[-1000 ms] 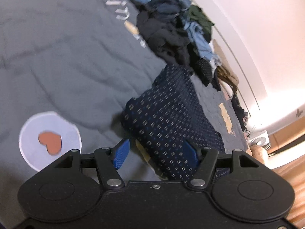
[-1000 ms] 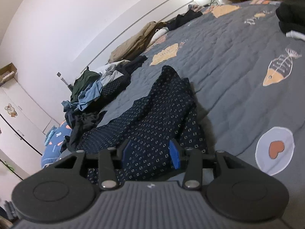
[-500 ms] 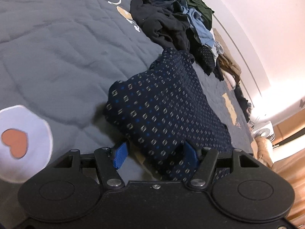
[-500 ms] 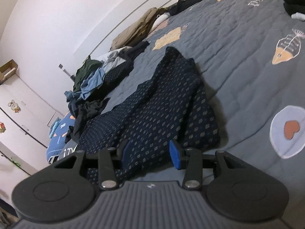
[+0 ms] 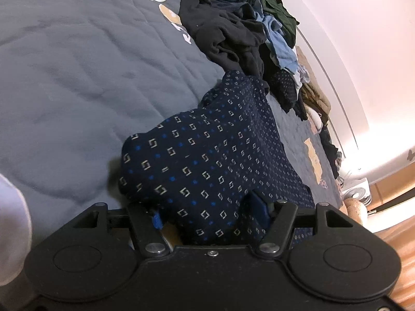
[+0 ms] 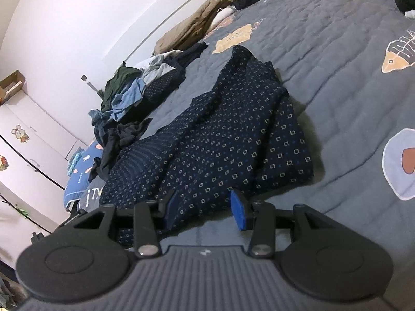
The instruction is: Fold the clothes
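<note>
Clothes wait on a grey quilt [image 6: 337, 59]: one navy garment [image 6: 228, 140], dotted with small squares, lies half-folded across the middle, its near edge running under both grippers.

Seen from the left wrist, the garment [image 5: 207, 165] bulges up between the blue pads of the left gripper [image 5: 207, 215]. The jaws stand spread with cloth bunched between them. The left pad is mostly buried in a fold and the right one sits in shadow, so whether they press the fabric or merely flank it is hard to say.

From the right wrist, the right gripper [image 6: 205, 207] has its jaws partly apart over the garment's lower edge. The left pad lies against the cloth; the right pad sits clear of it, with bare quilt behind. A grip cannot be confirmed from this angle.

Beyond the garment, a heap of unfolded laundry [image 5: 249, 26] in black, blue and green runs along the far side of the bed by the white wall [image 6: 85, 20]; single pieces cannot be told apart. A tan item [image 6: 192, 28] lies further along. The quilt's fish print [image 6: 396, 54] and a pale disc with a red heart [image 6: 404, 160] are cut off by the frame edge. A small fan [image 5: 355, 194] shows, blurred, at the left view's rim.
</note>
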### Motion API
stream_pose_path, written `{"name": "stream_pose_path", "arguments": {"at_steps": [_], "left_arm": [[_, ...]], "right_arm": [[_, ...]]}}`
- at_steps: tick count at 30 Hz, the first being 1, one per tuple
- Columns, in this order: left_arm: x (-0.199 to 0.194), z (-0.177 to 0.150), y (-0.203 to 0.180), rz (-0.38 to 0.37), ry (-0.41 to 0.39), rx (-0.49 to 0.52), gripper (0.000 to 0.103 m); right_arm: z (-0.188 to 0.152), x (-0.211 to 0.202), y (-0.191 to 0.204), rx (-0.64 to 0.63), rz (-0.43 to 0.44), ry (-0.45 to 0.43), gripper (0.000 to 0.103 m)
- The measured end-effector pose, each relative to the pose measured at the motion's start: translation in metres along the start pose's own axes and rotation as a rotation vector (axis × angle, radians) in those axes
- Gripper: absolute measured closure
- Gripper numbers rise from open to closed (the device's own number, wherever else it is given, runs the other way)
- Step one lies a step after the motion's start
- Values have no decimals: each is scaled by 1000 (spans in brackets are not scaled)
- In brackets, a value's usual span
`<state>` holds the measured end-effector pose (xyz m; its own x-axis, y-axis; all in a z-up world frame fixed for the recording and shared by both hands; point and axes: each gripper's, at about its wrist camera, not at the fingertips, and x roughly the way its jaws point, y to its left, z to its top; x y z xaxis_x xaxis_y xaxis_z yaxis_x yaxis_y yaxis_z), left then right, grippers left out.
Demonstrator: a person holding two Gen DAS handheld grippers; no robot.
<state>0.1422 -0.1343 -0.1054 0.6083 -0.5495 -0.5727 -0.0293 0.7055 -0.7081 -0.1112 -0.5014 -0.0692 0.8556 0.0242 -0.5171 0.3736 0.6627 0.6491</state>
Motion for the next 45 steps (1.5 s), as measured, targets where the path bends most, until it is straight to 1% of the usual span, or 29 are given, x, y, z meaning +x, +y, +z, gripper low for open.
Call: {"name": "stream_pose_path", "arguments": {"at_steps": [3,5,7,8,10,13,18,23,26,30,34,45], "left_arm": [[1,1,0,-2,3,3,41],[1,2,-3,11,1,23,43],[0,2,-8,33,-6,54,54],[-1,0,-11,47,-14,77,57],[-4,-2,-17,65,-27,124,71],[-7,-5,-24,70,-44,184,83],[-8,-4,-25,59,-45,190,85],[-5,-2,-24,62,-32,183,85],[-4,-1,-24,62,-26,181,85],[-3,0,-23,62,-22,178,85],[-3,0,-22,64,-16,175,85],[-1,-1,-20,72,-11,182,85]], "right_arm": [[-2,4,-2,10,-7,13,60],[-3,7,-2,11,-9,26,60],[-5,9,-2,10,-11,35,60],[-6,9,-2,8,-12,39,60],[-7,10,-1,8,-12,46,60],[-8,12,-1,10,-12,51,60],[-10,17,-4,30,-11,61,60],[-15,29,-11,92,22,93,60],[-18,36,-18,141,22,114,60],[-20,39,-20,162,24,115,59],[-20,42,-20,181,32,111,54],[-21,41,0,107,58,132,51]]}}
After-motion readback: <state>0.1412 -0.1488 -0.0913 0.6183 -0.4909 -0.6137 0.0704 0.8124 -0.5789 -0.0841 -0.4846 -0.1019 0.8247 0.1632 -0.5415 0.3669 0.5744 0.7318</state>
